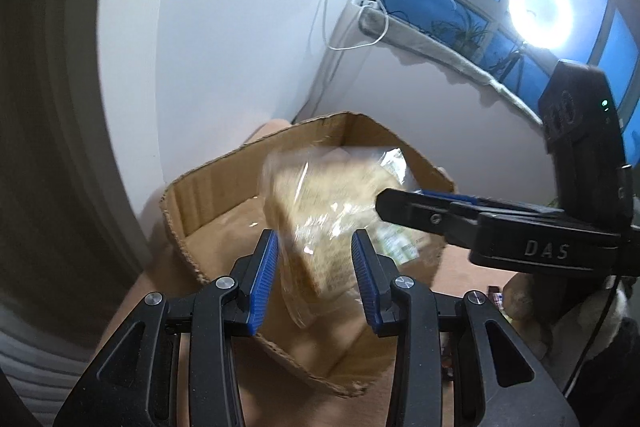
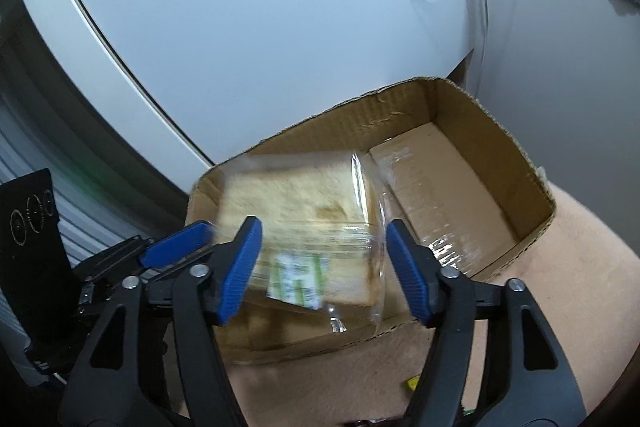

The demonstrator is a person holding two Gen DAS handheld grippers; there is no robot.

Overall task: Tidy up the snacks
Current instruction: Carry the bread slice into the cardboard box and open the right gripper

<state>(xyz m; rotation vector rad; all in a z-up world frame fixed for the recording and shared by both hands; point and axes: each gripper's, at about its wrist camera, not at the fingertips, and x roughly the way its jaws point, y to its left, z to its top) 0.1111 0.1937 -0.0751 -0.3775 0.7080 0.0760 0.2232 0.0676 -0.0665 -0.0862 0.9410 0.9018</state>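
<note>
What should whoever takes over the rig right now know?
Right gripper: jaws open around the bagged sliced bread, pads not clearly pressing.
Left gripper: at the bread's other end; grip unclear.
Bread: blurred, tilted, just above the near end of the open cardboard box.
Done: bread brought to the box.
Left: settle it inside, withdraw both grippers, fetch further snacks.
</note>
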